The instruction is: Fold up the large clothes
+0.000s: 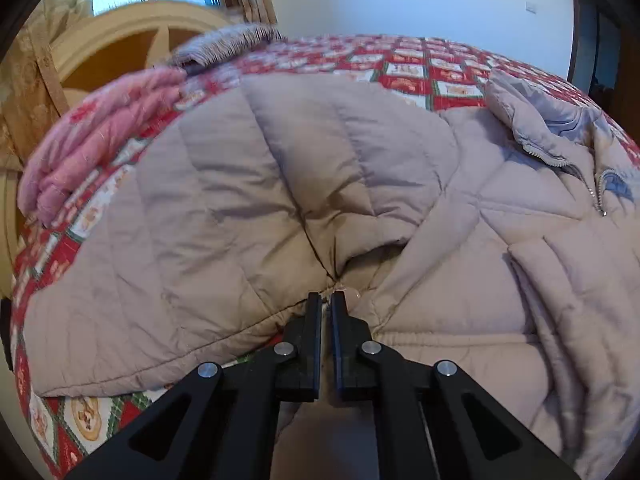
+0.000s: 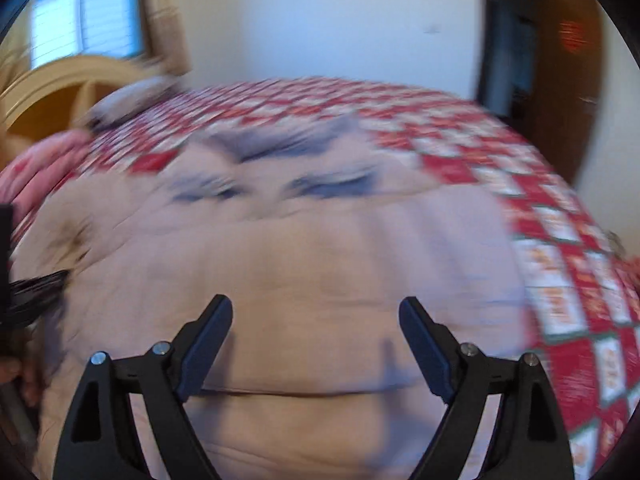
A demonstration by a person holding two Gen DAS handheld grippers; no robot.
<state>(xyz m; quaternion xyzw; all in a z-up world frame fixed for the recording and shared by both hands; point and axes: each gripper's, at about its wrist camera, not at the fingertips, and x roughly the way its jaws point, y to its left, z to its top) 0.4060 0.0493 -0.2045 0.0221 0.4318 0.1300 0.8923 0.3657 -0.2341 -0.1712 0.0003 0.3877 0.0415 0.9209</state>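
On the red patchwork bedspread [image 1: 420, 64] lies the beige puffer jacket [image 1: 240, 184], bulky, soft, light and probably slippery, left gripper [image 1: 327, 300] pinched shut on its hem edge, right gripper [image 2: 316, 310] wide open, empty; take hems or seams.

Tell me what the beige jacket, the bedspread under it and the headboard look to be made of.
Jacket: thin matte woven shell, probably nylon or polyester, over soft filling; stitched channels puff between seams.
Bedspread: printed quilted cotton by the look; flat red, white and green squares with no sheen.
Headboard: wood or board, painted smooth cream around tan panels; which one is unclear.
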